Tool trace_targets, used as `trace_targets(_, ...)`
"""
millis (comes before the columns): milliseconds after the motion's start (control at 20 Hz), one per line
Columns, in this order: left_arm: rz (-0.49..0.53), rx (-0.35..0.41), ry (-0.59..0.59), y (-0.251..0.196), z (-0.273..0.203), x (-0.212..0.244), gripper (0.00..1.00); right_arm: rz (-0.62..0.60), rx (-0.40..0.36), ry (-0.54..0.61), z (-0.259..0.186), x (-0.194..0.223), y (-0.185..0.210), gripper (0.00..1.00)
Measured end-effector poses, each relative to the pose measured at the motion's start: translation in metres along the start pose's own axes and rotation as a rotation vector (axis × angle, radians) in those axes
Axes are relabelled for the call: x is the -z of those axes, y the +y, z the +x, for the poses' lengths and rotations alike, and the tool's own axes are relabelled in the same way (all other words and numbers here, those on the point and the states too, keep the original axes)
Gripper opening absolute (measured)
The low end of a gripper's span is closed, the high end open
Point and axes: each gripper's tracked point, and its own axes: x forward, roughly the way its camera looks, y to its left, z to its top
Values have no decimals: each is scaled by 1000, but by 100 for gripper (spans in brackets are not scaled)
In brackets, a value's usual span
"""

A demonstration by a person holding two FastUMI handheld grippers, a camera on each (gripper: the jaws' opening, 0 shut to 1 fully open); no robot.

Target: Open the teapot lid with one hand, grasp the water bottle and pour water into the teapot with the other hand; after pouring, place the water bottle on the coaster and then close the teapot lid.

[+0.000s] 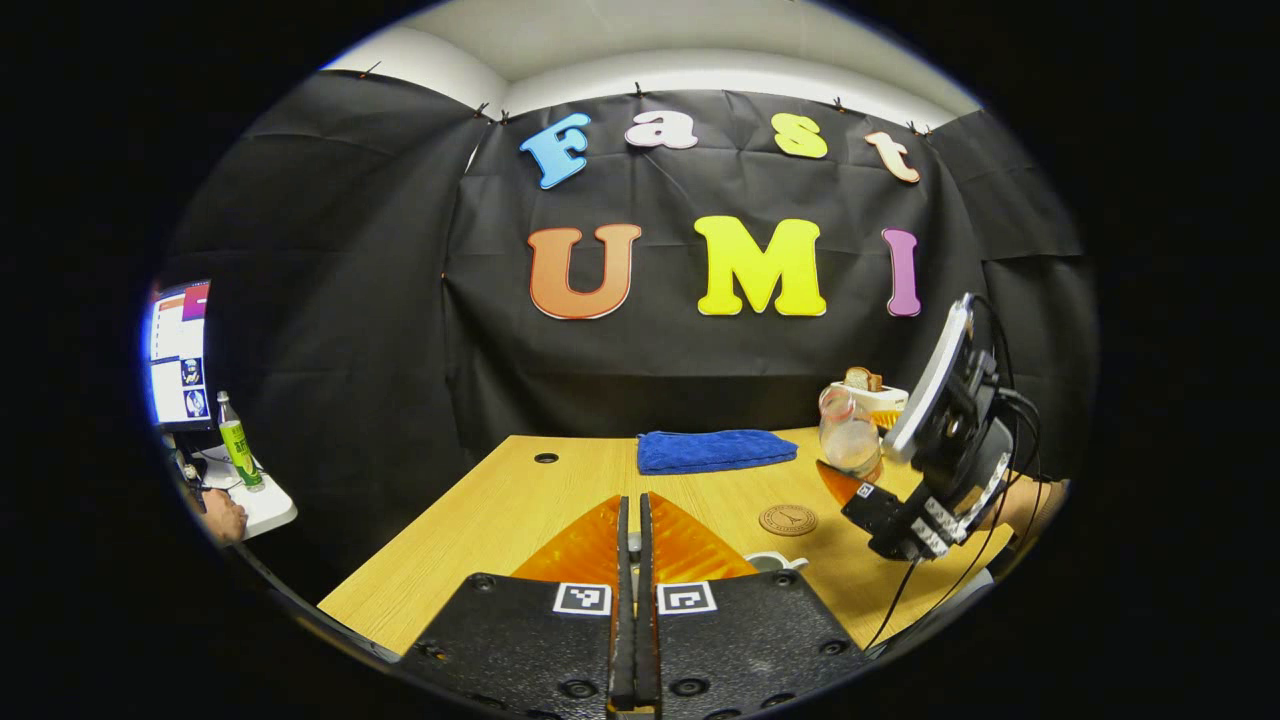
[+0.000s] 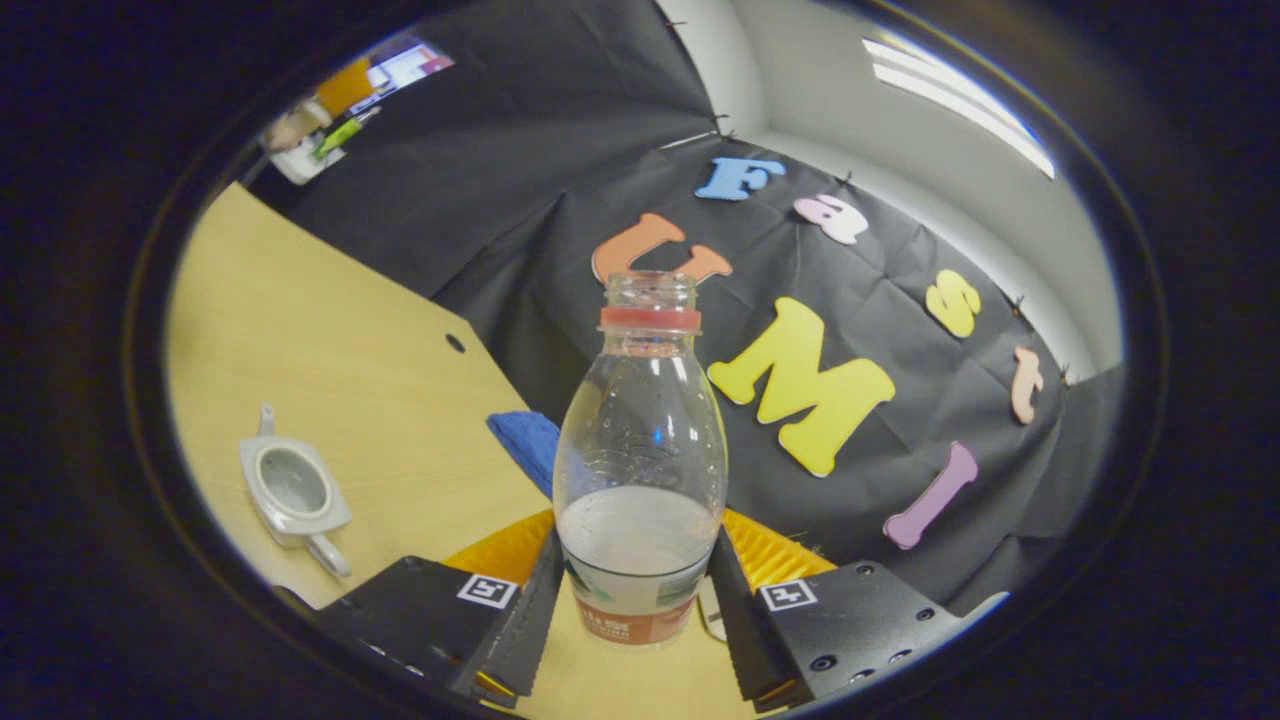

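Left gripper view: we see the left claw (image 1: 632, 545) with its fingers pressed almost together, only a thin slit between them. Something small sits in the slit near the tips, we cannot tell what it is or whether it is pinched. The claw hangs over the wooden worktop (image 1: 480, 525). Just right of its tips is the white teapot (image 1: 775, 562), mostly hidden behind the claw body, only rim and handle visible. Past the teapot lies the round brown coaster (image 1: 788, 520), flat on the worktop, nothing on it. Behind the coaster is a folded blue towel (image 1: 715, 450). Right of the coaster the right claw (image 1: 850, 480) holds the water bottle (image 1: 848, 432) tilted above the worktop, a hand (image 1: 1030, 505) behind it. A toaster with bread (image 1: 872, 395) stands behind the bottle. Far left of the towel, off the worktop, we see a monitor (image 1: 178, 355), a green bottle (image 1: 238, 440) and another person's hand (image 1: 225, 515).

Right gripper view: the right claw (image 2: 637, 590) grips the water bottle (image 2: 640, 470) at its lower body, both fingers against its sides. The bottle has no cap, a red neck ring, and is less than half full. Left of the bottle the teapot (image 2: 293, 490) stands on the worktop (image 2: 330, 340) with its lid off, inside visible. The blue towel (image 2: 528, 445) shows just beside the bottle.
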Motion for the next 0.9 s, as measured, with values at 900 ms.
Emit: trace_targets(900, 38, 0, 41, -8, 12, 17, 3, 691, -193, 212, 80, 62, 43, 74)
